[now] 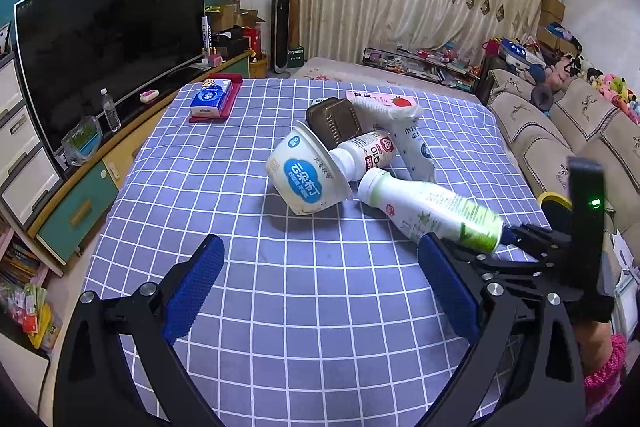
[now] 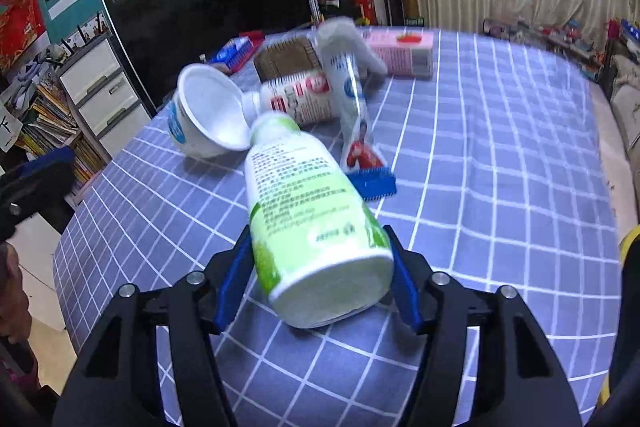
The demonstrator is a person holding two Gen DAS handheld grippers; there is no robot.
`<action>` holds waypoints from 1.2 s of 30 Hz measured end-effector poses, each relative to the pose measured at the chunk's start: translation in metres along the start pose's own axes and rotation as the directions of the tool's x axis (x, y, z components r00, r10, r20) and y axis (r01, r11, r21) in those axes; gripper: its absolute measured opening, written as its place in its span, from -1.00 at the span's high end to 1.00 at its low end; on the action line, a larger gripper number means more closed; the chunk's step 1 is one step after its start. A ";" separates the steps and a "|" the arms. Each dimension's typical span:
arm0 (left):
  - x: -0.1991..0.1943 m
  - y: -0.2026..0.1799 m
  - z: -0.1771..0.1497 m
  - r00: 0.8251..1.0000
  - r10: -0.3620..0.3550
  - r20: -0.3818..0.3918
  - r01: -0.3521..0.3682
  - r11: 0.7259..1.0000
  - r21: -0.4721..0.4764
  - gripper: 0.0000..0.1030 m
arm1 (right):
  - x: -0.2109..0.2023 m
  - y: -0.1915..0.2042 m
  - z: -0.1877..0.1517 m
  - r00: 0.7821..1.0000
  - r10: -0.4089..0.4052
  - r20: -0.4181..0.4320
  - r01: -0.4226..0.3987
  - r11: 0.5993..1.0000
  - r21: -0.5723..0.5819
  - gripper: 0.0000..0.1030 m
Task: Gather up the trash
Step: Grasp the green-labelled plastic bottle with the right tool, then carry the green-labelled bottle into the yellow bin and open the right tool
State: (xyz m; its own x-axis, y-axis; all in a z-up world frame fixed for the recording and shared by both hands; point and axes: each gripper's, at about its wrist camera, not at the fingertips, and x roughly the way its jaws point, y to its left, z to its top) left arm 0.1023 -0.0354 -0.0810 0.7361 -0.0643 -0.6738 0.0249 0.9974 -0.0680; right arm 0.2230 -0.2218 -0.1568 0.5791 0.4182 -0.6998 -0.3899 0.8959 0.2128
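Right claw (image 2: 320, 279) clamped on green-labelled bottle (image 2: 308, 215) — left claw (image 1: 320, 283) wide open, empty, above checked cloth (image 1: 280, 307).

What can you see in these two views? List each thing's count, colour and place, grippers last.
Green-labelled bottle: one, white and green, lying nearest, base between gripper pads.
Red-labelled bottle: one, white and red, lying mid-pile.
Cup: one, white with blue label, on its side, pile's left.
Tray: one, brown, behind the cup.
Pouch: one, white, beside the red-labelled bottle.
Carton: one, pink, pile's far end.
Tissue pack: one, blue, far left corner.
Tablecloth: one, blue checked, under everything.
Television: one, black, left.
Left gripper: one, black, blue pads, open, empty.
Right gripper: one, same colours, shut on the green-labelled bottle.
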 end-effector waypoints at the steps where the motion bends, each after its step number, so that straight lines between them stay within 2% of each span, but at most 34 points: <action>1: 0.000 0.000 0.000 1.000 -0.001 0.000 0.001 1.000 0.000 -0.86 | -0.006 0.000 0.001 1.000 0.003 0.015 -0.003 1.000 -0.003 -0.12; 14: 0.008 -0.003 -0.003 1.000 0.002 -0.012 -0.002 1.000 -0.001 -0.86 | -0.073 0.014 0.019 0.984 0.052 0.168 -0.049 0.999 -0.022 0.02; 29: 0.016 -0.004 -0.008 0.999 -0.004 -0.032 0.005 1.000 0.004 -0.86 | -0.092 0.022 0.014 0.983 0.057 0.174 -0.056 0.998 -0.011 0.04; 36: 0.020 -0.005 -0.009 0.999 -0.002 -0.038 0.002 1.000 0.008 -0.86 | -0.116 0.008 0.013 0.972 0.033 0.231 -0.040 0.999 0.030 0.04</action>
State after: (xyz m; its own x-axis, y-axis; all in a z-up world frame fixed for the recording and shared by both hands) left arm 0.1113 -0.0422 -0.1006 0.7100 -0.0671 -0.7010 0.0317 0.9975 -0.0634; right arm 0.1620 -0.2612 -0.0656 0.7156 0.4704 -0.5163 -0.3917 0.8823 0.2610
